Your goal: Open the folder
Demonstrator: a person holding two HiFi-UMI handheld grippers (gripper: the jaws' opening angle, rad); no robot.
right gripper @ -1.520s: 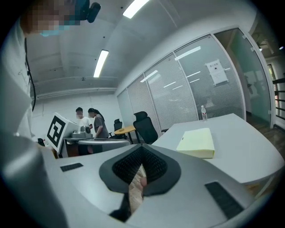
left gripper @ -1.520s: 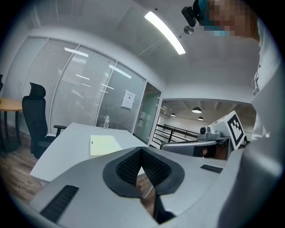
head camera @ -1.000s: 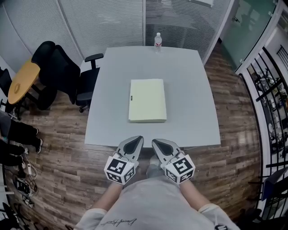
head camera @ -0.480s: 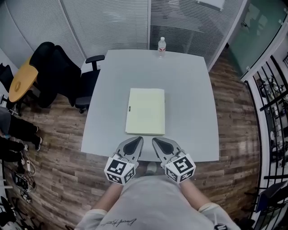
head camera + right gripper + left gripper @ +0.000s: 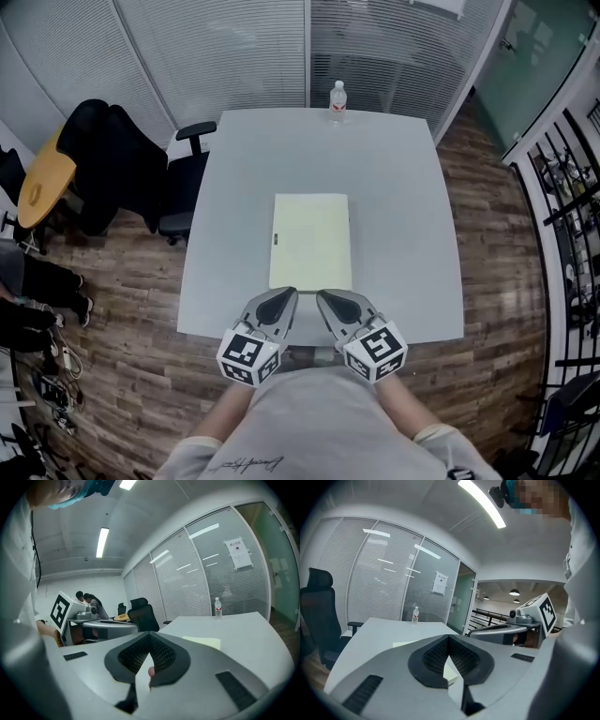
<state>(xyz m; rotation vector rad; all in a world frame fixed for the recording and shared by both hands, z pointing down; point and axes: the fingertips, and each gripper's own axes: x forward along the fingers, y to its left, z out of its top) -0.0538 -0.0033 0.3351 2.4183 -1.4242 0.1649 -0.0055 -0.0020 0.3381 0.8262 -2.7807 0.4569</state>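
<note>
My left claw (image 5: 285, 292) and my right claw (image 5: 324, 296) are both closed, tips together, with nothing held. They hang side by side over the near edge of the table (image 5: 403, 187), pointing at the folder (image 5: 311, 241). The folder lies flat and closed in the middle of the table, pale yellow, with a small dark mark at its left edge. From the head view the claw tips reach its near edge, but I cannot tell if they touch it. In the left gripper view my own jaws hide most of the folder; in the right gripper view only one corner (image 5: 202, 641) shows. A pink spot (image 5: 150, 671) sits in the gap below the right jaws; what it is, I cannot tell. A bottle (image 5: 337, 100) stands at the far edge.
</note>
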